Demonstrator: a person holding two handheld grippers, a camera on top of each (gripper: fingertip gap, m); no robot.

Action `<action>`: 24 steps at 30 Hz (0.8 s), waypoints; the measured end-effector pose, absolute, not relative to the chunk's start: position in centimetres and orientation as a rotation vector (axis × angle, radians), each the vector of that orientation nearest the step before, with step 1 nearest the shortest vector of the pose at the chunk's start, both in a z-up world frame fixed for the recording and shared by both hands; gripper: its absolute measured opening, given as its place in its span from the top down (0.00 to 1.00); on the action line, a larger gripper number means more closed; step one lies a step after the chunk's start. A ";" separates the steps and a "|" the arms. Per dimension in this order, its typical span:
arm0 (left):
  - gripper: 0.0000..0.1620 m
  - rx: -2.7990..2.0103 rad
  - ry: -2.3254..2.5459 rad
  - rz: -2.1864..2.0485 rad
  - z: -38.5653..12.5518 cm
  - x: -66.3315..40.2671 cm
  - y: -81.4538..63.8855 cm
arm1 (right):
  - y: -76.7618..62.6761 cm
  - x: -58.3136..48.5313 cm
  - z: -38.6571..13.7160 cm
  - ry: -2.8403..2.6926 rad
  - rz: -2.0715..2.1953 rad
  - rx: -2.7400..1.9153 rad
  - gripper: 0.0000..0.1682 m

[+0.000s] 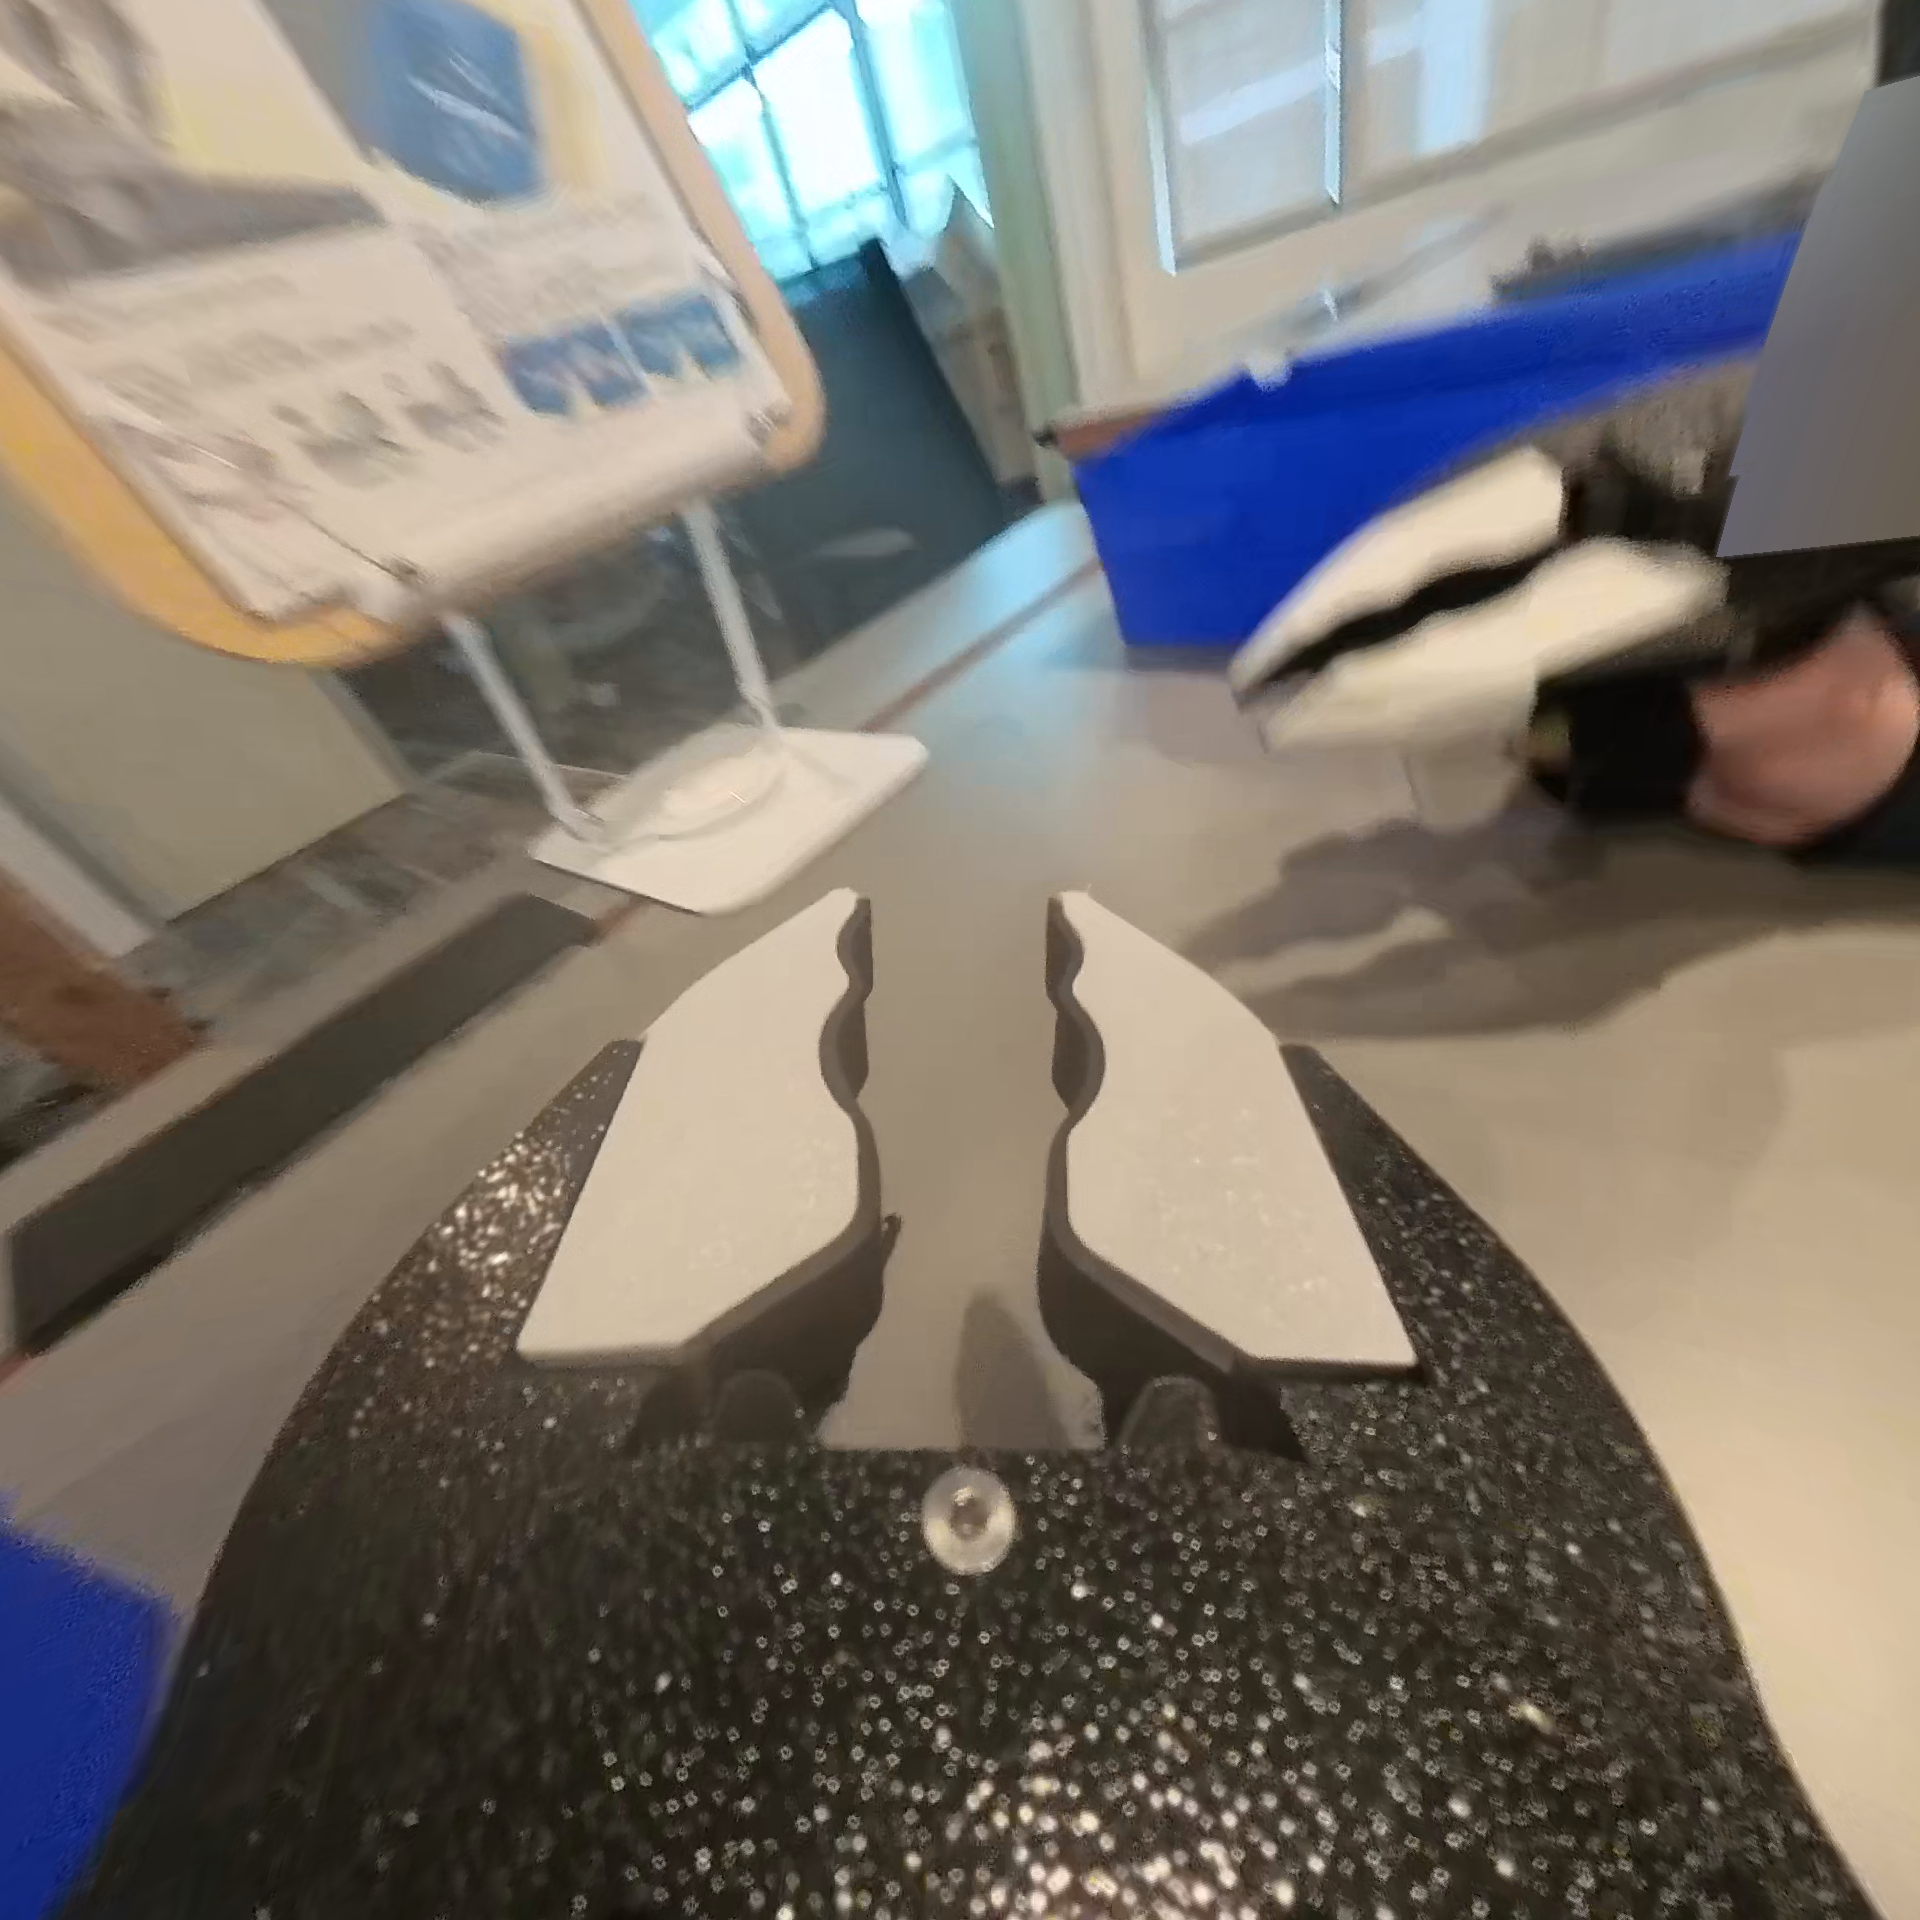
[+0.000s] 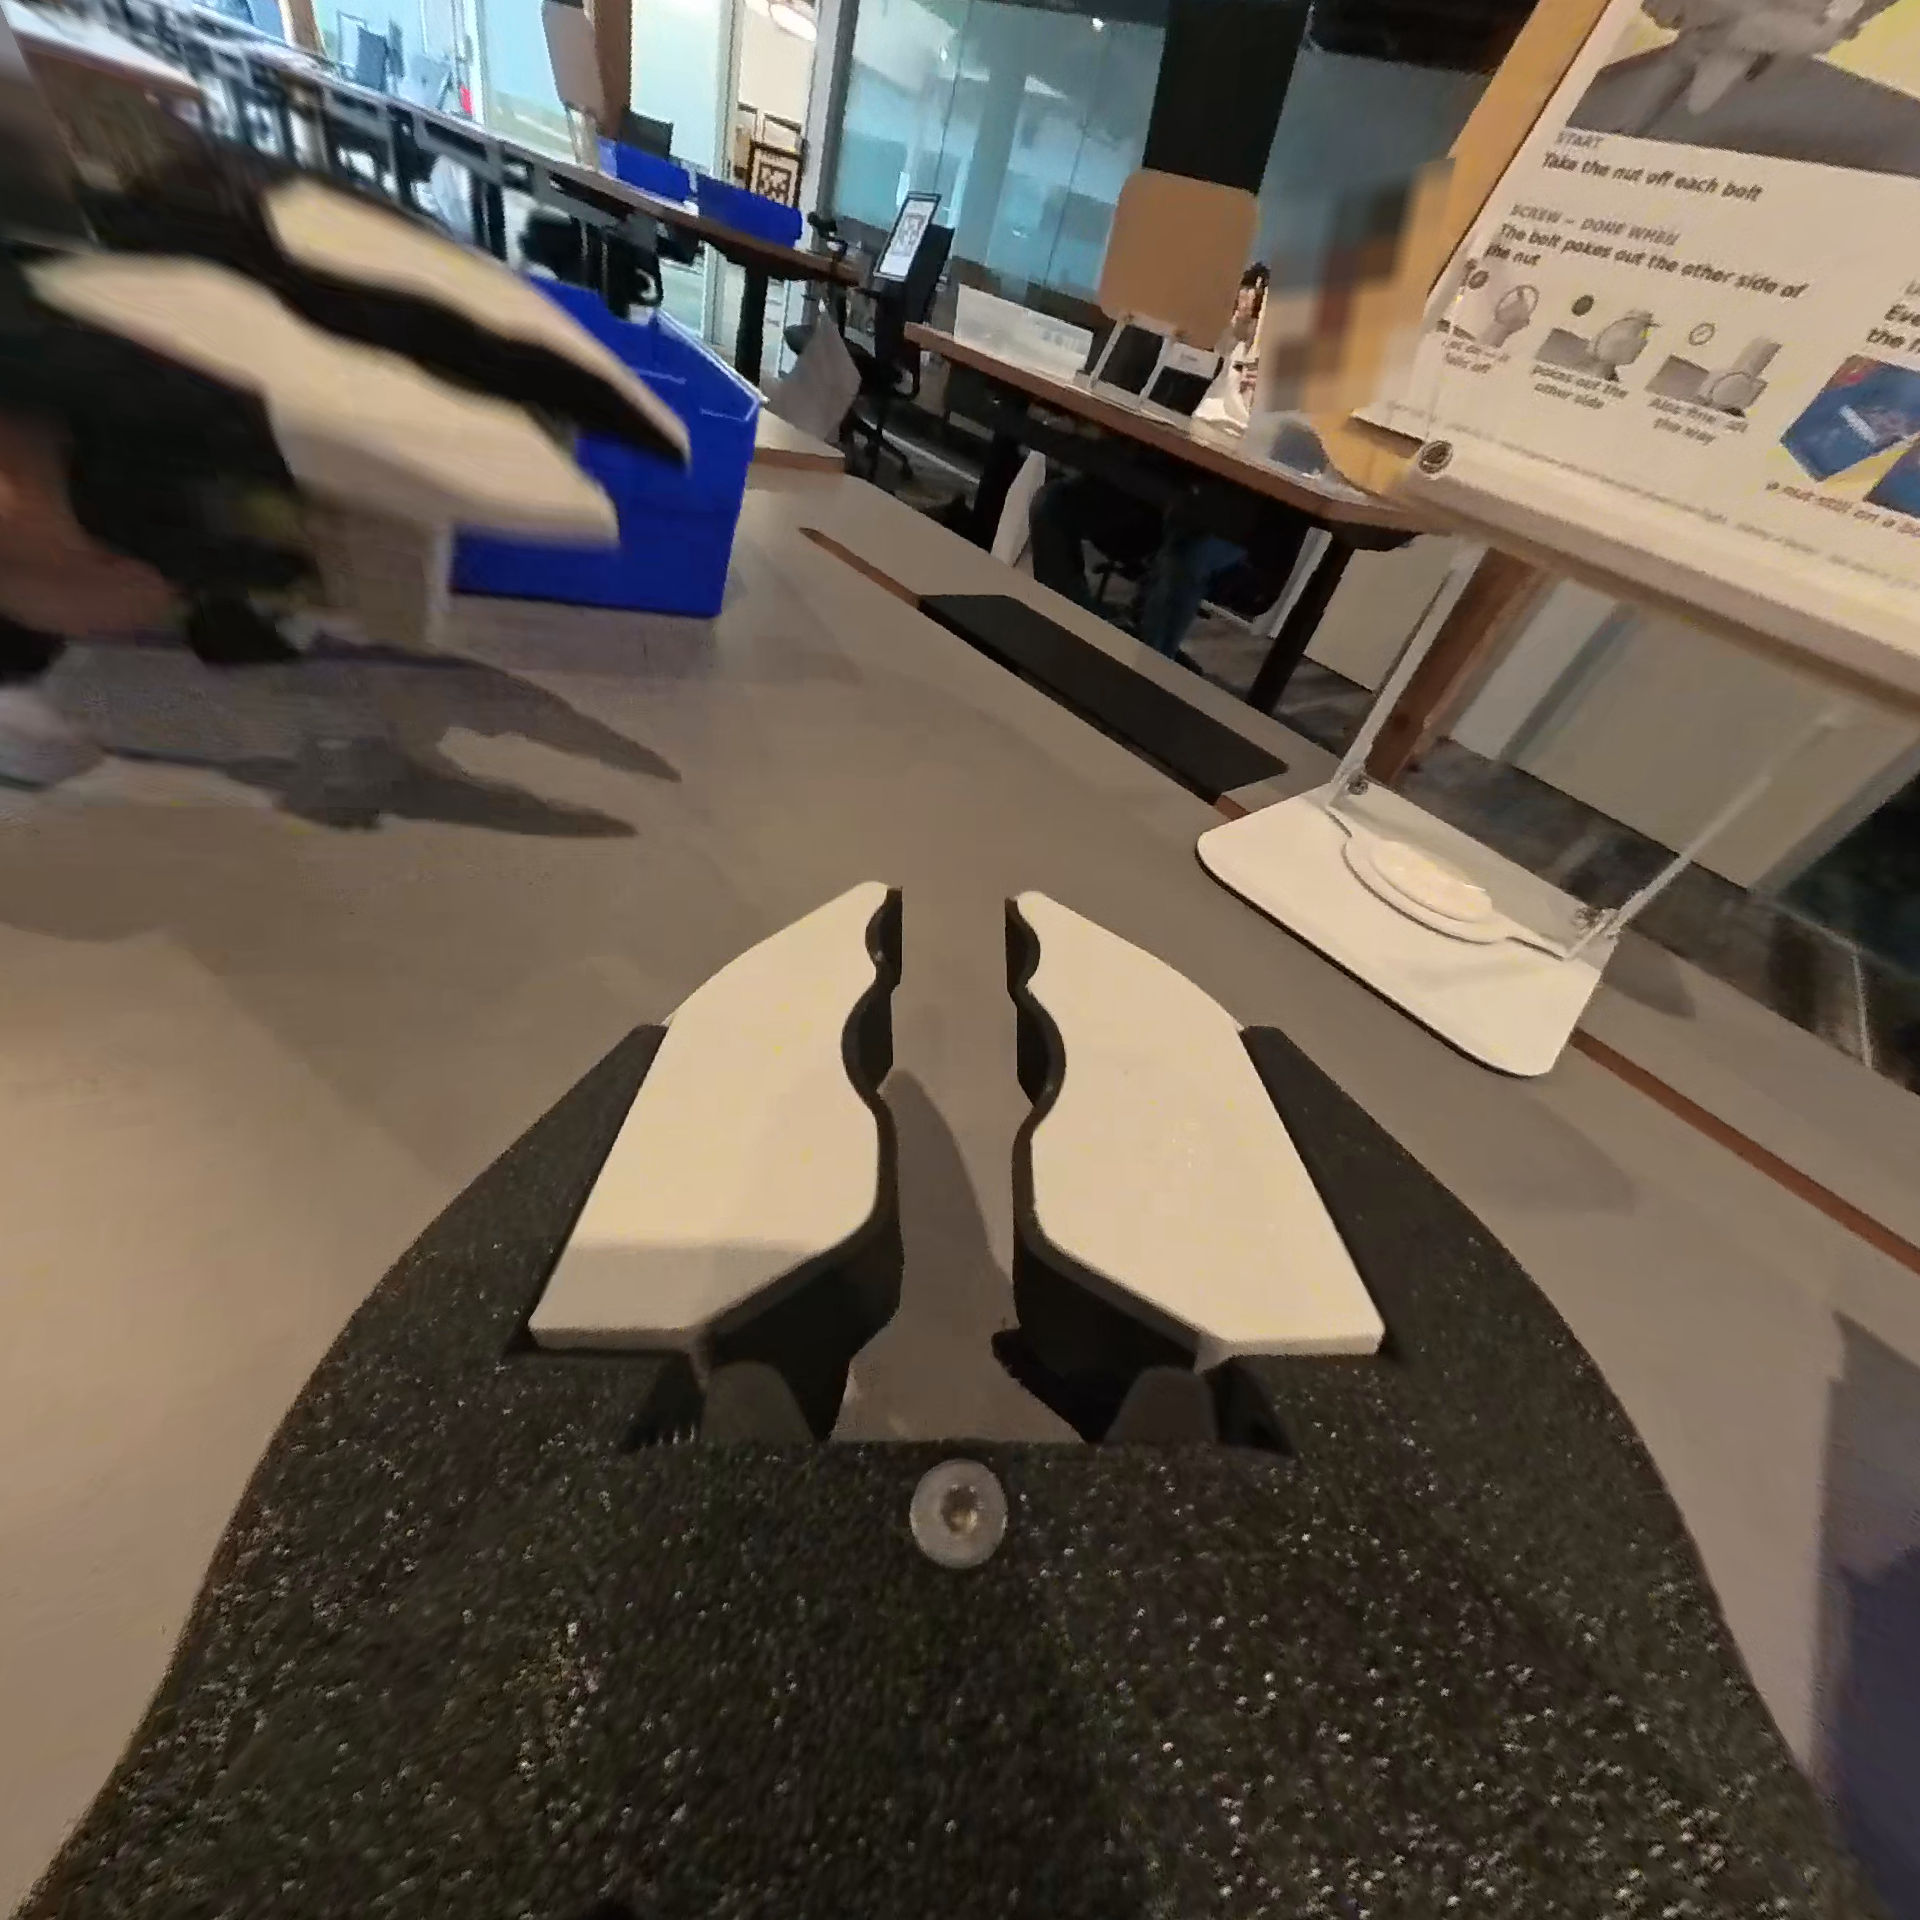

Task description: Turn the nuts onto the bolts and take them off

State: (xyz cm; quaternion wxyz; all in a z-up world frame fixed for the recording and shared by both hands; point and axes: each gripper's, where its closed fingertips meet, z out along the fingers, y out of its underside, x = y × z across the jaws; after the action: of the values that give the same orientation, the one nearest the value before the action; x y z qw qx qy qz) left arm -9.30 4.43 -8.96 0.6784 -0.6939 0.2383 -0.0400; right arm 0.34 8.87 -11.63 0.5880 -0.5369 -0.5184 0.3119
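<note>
No nuts or bolts show in either view. My left gripper (image 1: 958, 914) is open and empty, with a gap between its white fingers, low over the grey table (image 1: 1558, 1195). It also shows blurred at the upper left of the right wrist view (image 2: 634, 468). My right gripper (image 2: 954, 904) is open and empty, with a narrower gap, low over the same table (image 2: 312, 1039). It shows blurred at the right of the left wrist view (image 1: 1262, 691), held by a hand (image 1: 1808, 748).
An instruction sign on a clear stand with a white base (image 1: 727, 800) stands on the table, also at the right in the right wrist view (image 2: 1392, 935). A blue bin (image 1: 1351, 488) sits at the table's far side (image 2: 665, 499). A black strip (image 2: 1101, 675) lies along the table edge. Some 11 cm of space lies between my two pairs of fingers.
</note>
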 end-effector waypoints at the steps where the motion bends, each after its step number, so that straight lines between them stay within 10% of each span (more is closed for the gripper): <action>1: 0.81 -1.548 0.512 -0.082 -7.6 -9.8 4.0 | 8.9 0.3 -11.7 -1.211 0.722 -1.248 0.89; 10: 0.86 -1.724 0.538 0.338 0.3 -22.9 -3.3 | 10.0 0.7 -12.0 -1.179 0.666 -1.287 0.89; 24: 0.95 -2.290 1.719 0.140 -11.7 -33.8 -2.2 | 11.1 1.0 -12.6 -1.153 0.615 -1.347 0.90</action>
State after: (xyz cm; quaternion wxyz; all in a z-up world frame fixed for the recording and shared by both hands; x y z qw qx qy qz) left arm -33.80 -2.19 -11.71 0.1369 -0.7913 0.5939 0.0483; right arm 0.96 11.14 -12.60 0.5911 -0.5790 -0.4955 0.2644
